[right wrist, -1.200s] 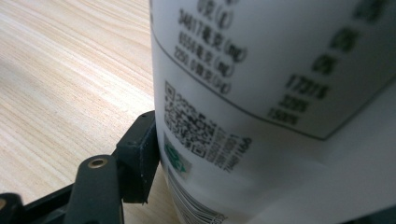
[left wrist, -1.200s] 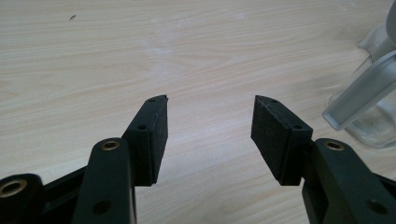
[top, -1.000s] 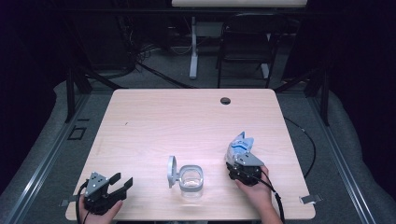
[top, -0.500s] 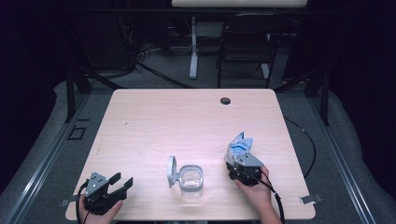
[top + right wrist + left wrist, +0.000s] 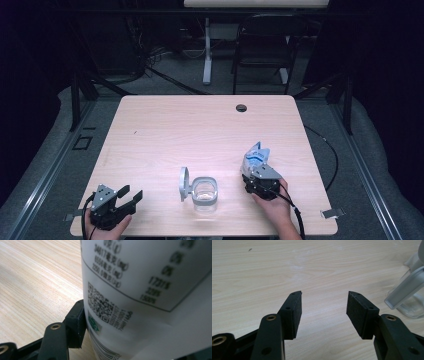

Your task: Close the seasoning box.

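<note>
High view: the right gripper (image 5: 256, 161) clamps a blue-and-white printed packet (image 5: 255, 156) near the pale wooden desk's (image 5: 200, 125) front right corner. Left gripper view: the left gripper (image 5: 324, 306) gapes, nothing between. Right gripper view: the packet (image 5: 150, 290) against the pad (label blurred).

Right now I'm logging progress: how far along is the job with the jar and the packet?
Done: the glass jar stands with its lid flipped open. In hand: the right hand-held gripper grips a white-and-blue packet. Left: bringing it to the jar; the left hand-held gripper is open.
</note>
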`<state>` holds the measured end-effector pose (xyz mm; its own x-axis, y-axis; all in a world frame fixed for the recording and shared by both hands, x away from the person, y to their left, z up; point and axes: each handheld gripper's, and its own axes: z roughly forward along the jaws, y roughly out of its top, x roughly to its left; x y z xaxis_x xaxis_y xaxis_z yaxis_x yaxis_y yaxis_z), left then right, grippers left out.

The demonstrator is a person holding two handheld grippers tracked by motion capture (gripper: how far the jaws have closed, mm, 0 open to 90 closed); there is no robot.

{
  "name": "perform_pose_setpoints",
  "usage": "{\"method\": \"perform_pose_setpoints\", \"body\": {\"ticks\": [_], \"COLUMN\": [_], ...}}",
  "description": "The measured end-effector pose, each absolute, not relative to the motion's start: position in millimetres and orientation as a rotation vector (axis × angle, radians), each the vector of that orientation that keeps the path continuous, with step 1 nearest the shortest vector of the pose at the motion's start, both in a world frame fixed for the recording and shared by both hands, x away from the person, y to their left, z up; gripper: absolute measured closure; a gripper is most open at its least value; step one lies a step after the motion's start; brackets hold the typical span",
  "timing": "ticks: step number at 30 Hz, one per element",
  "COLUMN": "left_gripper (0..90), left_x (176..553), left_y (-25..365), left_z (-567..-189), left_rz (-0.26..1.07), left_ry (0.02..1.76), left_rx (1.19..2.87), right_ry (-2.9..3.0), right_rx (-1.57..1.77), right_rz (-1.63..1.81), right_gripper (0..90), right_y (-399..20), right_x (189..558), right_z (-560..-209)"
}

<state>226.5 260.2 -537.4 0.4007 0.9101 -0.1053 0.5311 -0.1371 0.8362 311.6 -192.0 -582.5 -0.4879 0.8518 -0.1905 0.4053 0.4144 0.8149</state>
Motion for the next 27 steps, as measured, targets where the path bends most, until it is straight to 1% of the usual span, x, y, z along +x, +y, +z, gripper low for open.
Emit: {"method": "perform_pose_setpoints", "body": {"ticks": [16,27], "left_gripper": [46.5,46.6], "left_x": [226.9,227.2], "left_y": [262.8,263.1], "left_z": [-537.8,-538.4], "left_rz": [0.554,0.547], "left_ry": [1.255,1.258], "left_rx": [1.793,1.792], "right_ry": [2.035,2.045], "right_rx": [1.051,0.973], "right_rz": [0.975,0.945], "right_gripper": [38.6,38.6], "right_y": [-191.7,-184.4], "right_x": [308.8,302.4], "right_z": [-576.9,-568.0]}}
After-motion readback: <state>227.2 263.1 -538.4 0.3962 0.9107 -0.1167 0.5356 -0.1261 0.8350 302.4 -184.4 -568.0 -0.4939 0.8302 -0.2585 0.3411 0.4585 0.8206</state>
